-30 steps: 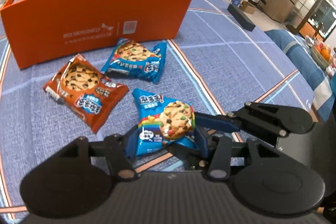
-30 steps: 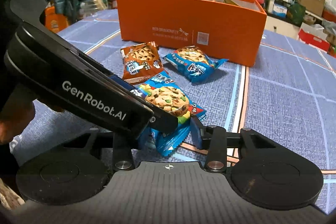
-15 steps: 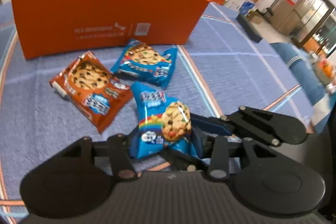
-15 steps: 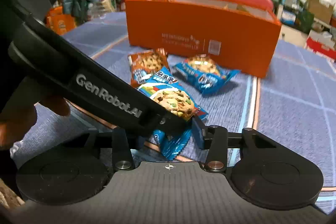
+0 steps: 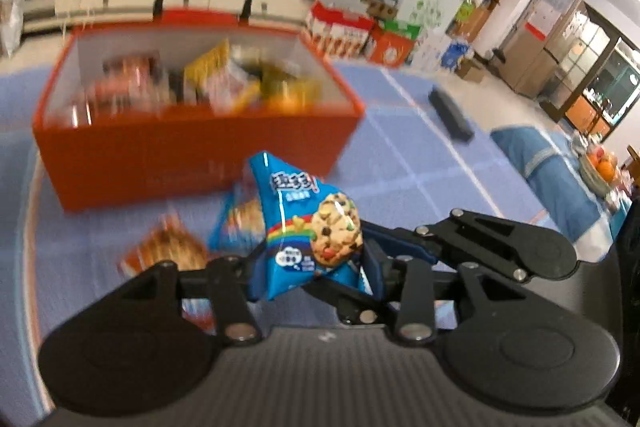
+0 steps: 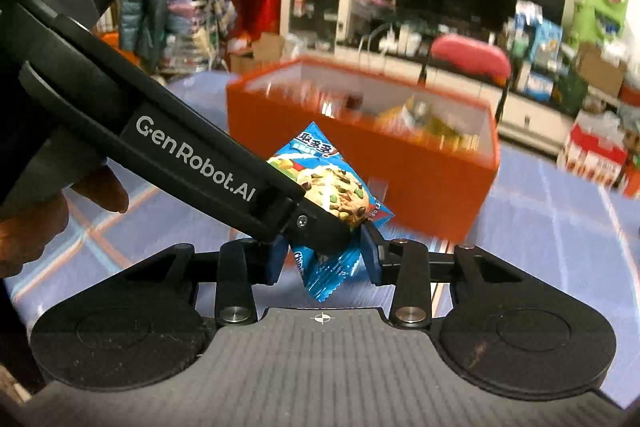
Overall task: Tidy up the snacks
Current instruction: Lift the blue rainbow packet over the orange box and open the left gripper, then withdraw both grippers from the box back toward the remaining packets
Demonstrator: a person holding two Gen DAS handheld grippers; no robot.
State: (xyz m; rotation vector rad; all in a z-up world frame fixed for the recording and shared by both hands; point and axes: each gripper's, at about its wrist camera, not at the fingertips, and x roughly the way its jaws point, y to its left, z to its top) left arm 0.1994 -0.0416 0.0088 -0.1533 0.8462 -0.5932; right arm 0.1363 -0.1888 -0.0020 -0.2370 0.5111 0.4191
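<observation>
blue cookie packet pinched between both grippers' fingers, above table

The left gripper and the right gripper meet nose to nose above the blue cloth, both clamped on one blue cookie packet. A hand grips the left gripper's handle.

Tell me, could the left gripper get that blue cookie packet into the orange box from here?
Probably yes: the left gripper grips the blue cookie packet above the table, the orange box stands open-topped just ahead, nothing between.
</observation>
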